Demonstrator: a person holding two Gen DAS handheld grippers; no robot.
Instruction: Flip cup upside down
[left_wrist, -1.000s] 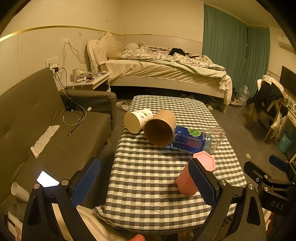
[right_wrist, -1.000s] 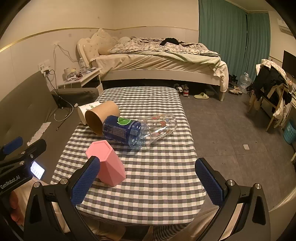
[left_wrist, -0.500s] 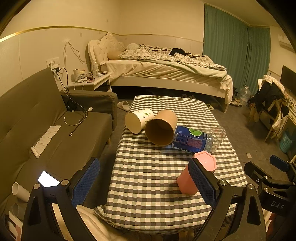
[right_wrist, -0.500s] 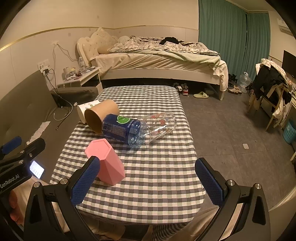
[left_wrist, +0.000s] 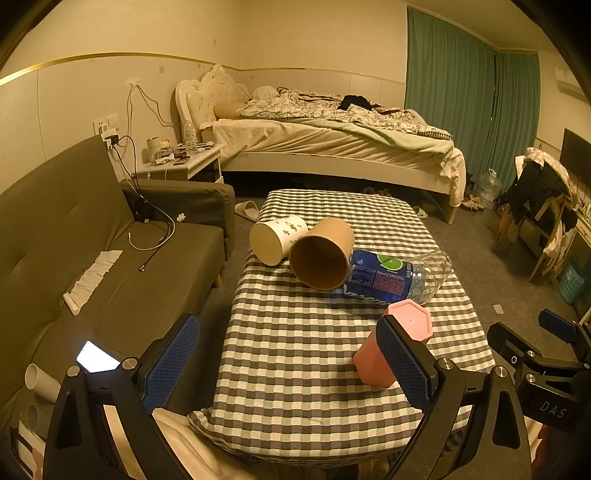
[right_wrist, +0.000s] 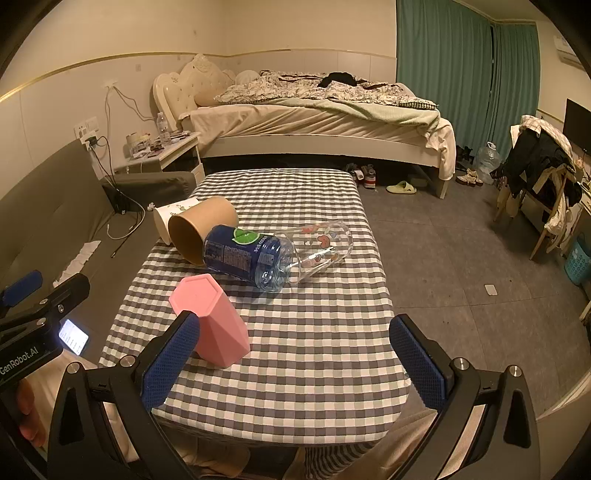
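Both grippers are hovering at the near edge of the checked table (left_wrist: 295, 350), neither touching anything. The left gripper (left_wrist: 288, 363) is holding its blue-padded fingers (left_wrist: 171, 360) spread wide with nothing between them; the right gripper (right_wrist: 295, 358) is doing the same, jaws wide and empty. The pink hexagonal cup (right_wrist: 208, 319) is standing base-up on the cloth near the front, widening toward the table, tilting slightly; in the right wrist view it is sitting just behind the left finger of the right gripper, contact not determinable. In the left wrist view the same pink cup (left_wrist: 397, 341) is showing partly behind that gripper's right finger. Farther back, four items are lying on their sides in a touching row: a white paper cup (left_wrist: 277, 240), a brown paper cup (left_wrist: 321, 254), a blue-labelled bottle (right_wrist: 245, 256) and a clear printed glass (right_wrist: 321, 245). A lit phone (left_wrist: 96, 361) is resting on the grey sofa (left_wrist: 74, 240) to the left.
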